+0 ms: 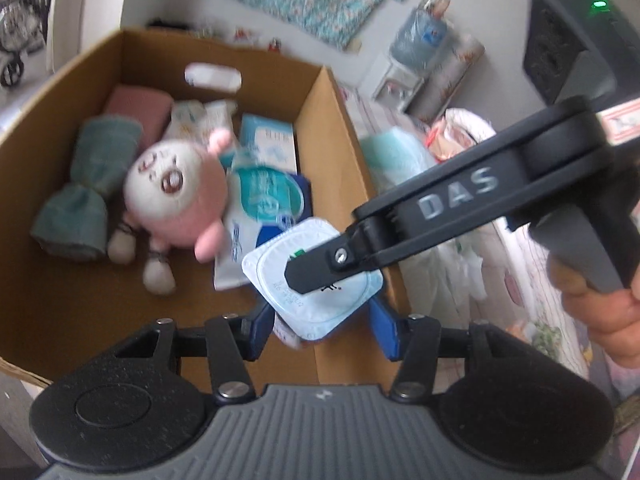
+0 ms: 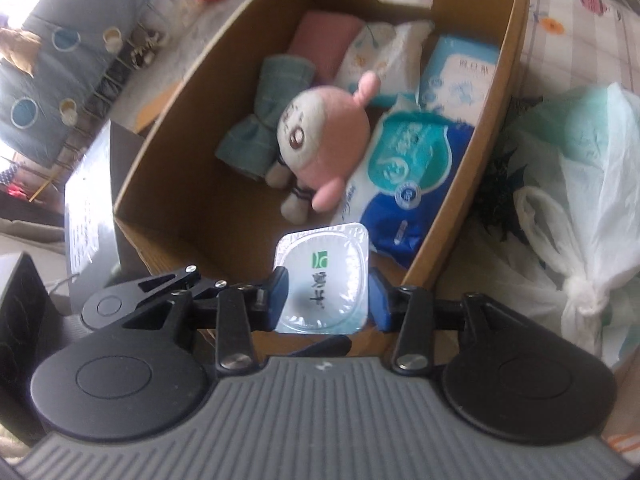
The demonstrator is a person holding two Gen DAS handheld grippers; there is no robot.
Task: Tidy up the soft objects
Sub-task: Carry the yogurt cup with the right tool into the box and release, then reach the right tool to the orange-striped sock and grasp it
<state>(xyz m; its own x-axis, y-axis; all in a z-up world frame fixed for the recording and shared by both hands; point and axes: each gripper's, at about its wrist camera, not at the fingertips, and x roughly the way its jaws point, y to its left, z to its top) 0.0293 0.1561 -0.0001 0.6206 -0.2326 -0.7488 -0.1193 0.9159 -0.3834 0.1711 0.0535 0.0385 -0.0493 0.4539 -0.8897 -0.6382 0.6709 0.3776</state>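
A square sealed cup [image 1: 276,268] [image 2: 322,280] with a white foil lid hangs over the near right corner of a cardboard box [image 1: 344,128] [image 2: 496,120]. My left gripper [image 1: 320,332] is shut on the cup's sides. My right gripper [image 2: 329,302] also flanks it, its blue pads [image 2: 279,300] against the lid's two edges; one of its fingers [image 1: 308,276] crosses over the lid in the left wrist view. Inside the box lie a pink and white plush toy [image 1: 176,184] [image 2: 320,136], wet-wipe packs [image 1: 264,196] [image 2: 412,156], rolled grey-green cloths [image 1: 92,184] and a pink cloth [image 2: 320,36].
White plastic bags [image 2: 580,208] [image 1: 460,152] lie just right of the box. A black case [image 2: 92,200] stands at its left. A person's hand [image 1: 612,312] holds the right gripper's handle. The box floor [image 1: 80,300] is bare at the near left.
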